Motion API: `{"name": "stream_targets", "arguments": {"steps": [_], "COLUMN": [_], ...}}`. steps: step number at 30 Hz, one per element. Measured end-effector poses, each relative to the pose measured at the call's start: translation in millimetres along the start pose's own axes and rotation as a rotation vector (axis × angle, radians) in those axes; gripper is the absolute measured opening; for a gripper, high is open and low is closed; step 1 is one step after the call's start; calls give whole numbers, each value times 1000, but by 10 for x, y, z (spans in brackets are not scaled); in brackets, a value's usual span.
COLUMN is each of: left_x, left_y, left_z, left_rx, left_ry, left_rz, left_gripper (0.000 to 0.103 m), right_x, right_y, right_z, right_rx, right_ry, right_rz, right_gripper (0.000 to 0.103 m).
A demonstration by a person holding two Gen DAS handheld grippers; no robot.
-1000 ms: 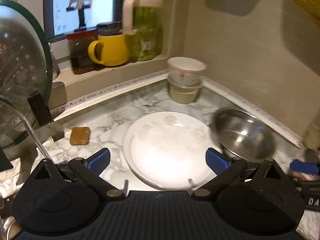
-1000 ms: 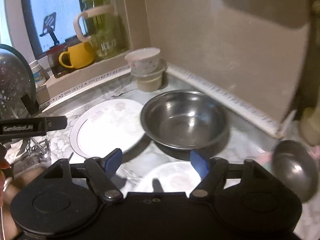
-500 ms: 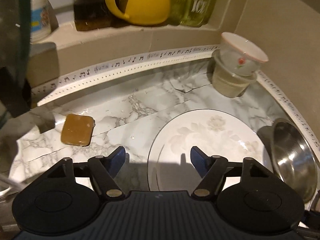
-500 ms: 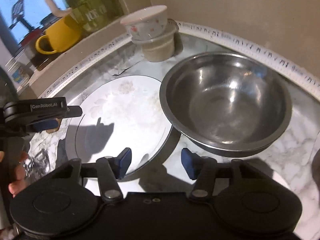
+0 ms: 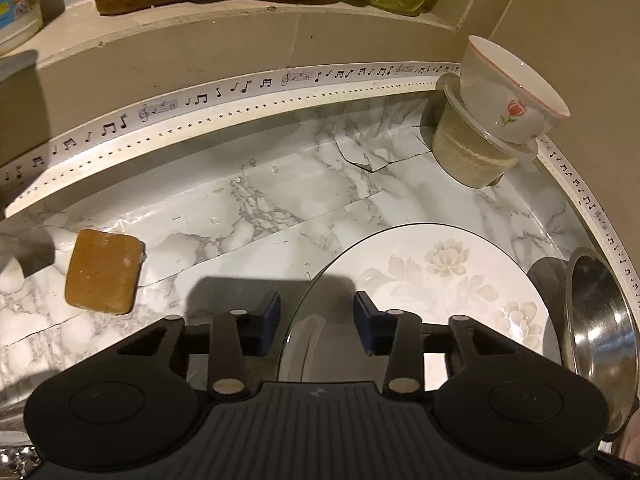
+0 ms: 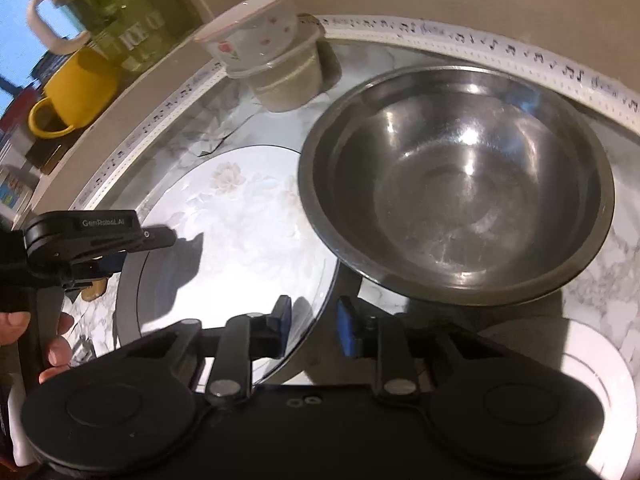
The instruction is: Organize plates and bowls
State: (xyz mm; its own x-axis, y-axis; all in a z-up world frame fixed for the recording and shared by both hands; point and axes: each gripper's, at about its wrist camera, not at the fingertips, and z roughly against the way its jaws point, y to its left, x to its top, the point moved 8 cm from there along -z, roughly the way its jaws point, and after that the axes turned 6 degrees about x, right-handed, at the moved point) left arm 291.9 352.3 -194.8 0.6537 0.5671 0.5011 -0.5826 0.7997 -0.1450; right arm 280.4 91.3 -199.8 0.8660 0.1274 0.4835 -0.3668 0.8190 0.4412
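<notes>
A white plate with a pale flower print [image 5: 440, 276] [image 6: 240, 232] lies flat on the marble counter. My left gripper [image 5: 316, 316] [image 6: 120, 252] is low over the plate's left rim. Its jaws are closing with the rim between the blue pads, which stand apart from it. My right gripper [image 6: 314, 322] straddles the plate's near right rim, and its jaws are also closing without touching. A steel bowl [image 6: 460, 184] [image 5: 600, 332] overlaps the plate's right edge. A small rose-printed bowl [image 5: 516, 92] [image 6: 252, 28] sits on a plastic tub.
A second white plate [image 6: 568, 364] lies at the lower right, partly under my right gripper. A brown soap bar [image 5: 102, 276] lies left of the plate. A yellow mug [image 6: 76, 88] and a green jug stand on the ledge. A note-printed trim [image 5: 240, 96] edges the corner walls.
Both grippers have come down and closer to the flowered plate. Their jaws have narrowed from wide open to a small gap around its rim on opposite sides.
</notes>
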Motion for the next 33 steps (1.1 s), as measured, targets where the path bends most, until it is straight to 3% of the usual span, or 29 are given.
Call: {"name": "stream_targets", "arguments": {"steps": [9,21,33], "left_x": [53,-17,-488], "left_y": [-19,84,146], "left_z": [-34,137,465], "left_rx": [-34,-17,2], "left_ry": [6,-5,21], "left_rz": [32,52,39], "left_gripper": [34,22,22], "right_x": [-4,-36,-433], "right_y": [-22,70,-6], "right_z": [-38,53,290], "right_rx": [26,40,111], "right_ry": [-4,2,107], "right_rz": [-41,66,142], "right_gripper": [14,12,12]}}
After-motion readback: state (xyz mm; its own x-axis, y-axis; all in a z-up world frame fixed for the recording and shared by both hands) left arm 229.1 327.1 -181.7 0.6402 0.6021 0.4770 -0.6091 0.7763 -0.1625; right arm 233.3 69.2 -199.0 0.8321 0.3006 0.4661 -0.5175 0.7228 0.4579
